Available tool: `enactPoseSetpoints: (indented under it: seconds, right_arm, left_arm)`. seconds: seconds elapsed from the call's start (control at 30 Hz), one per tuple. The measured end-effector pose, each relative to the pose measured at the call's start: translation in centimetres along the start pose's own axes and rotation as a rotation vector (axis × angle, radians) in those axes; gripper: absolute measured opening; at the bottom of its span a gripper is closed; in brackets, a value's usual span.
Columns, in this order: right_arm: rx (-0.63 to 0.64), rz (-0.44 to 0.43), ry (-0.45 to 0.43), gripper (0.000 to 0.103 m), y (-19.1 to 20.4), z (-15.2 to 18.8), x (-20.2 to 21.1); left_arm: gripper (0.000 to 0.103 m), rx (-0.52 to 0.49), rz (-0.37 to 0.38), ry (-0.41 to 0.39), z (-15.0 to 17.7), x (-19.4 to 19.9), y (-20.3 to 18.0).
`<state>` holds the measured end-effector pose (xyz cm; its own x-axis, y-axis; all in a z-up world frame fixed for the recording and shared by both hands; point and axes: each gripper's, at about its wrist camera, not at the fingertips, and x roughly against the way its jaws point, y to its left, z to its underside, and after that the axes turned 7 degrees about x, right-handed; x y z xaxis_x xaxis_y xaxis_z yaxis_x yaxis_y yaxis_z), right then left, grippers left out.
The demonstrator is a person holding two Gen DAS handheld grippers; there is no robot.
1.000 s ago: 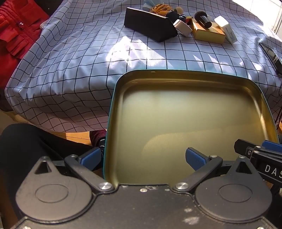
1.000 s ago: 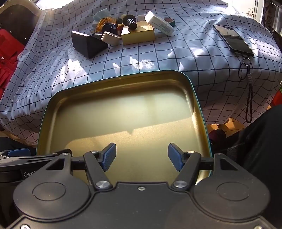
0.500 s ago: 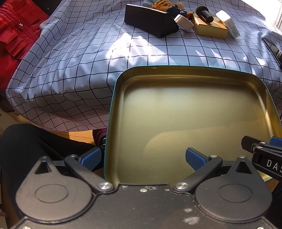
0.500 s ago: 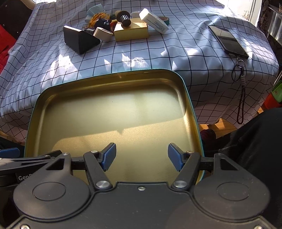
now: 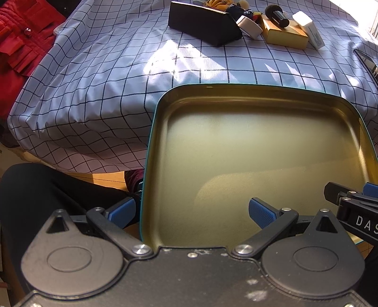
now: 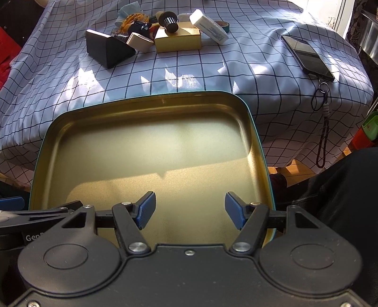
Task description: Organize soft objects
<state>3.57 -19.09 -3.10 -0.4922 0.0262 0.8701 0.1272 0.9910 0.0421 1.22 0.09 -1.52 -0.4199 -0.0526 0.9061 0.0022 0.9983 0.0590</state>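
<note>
Gold tin tray (image 6: 151, 111) is seen near, before the checked cloth (image 6: 212, 70); soft things (image 6: 132, 20) lie far. Left gripper (image 5: 191, 210) and right gripper (image 6: 190, 210) are spread wide, holding nothing

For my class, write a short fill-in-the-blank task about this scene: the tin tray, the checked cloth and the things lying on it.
1. The gold-coloured metal tray with a teal rim holds ____ objects.
2. The black smartphone lies on the ____ side of the white checked tablecloth, seen from the right wrist.
3. A black round-topped brush rests on the flat ____ box.
4. The jaws of the right gripper stand ____.

Missing words: no; right; gold; open
</note>
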Motion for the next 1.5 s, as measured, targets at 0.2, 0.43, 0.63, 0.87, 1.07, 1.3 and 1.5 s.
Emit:
enactPoseSetpoints:
  seconds: [0.2,0.43,0.63,0.87,1.07,1.3,1.5]
  right_arm:
    - [0.0,-0.001,0.001,0.062,0.0,0.0,0.0]
    - [-0.001,-0.01,0.006,0.062,0.1,0.1,-0.2]
    - [-0.003,-0.02,0.013,0.062,0.0,0.1,-0.3]
    - [0.0,-0.025,0.018,0.062,0.0,0.1,-0.3]
    - [0.001,-0.027,0.019,0.062,0.0,0.1,-0.3]
    - [0.0,-0.027,0.02,0.062,0.0,0.1,-0.4]
    - [0.0,-0.027,0.02,0.062,0.0,0.1,-0.4]
  left_arm:
    - [0.103,0.001,0.002,0.005,-0.1,-0.1,0.0]
    - [0.103,0.001,0.002,0.011,-0.1,-0.4,0.0]
    - [0.103,0.001,0.002,0.014,-0.2,-0.5,-0.1]
    - [0.103,0.0,0.004,0.017,-0.2,-0.7,0.0]
    - [0.103,-0.002,0.005,0.022,-0.2,-1.0,-0.1]
    - [0.103,-0.002,0.005,0.022,-0.2,-1.0,-0.2]
    - [0.103,-0.002,0.005,0.021,-0.1,-1.0,-0.2]
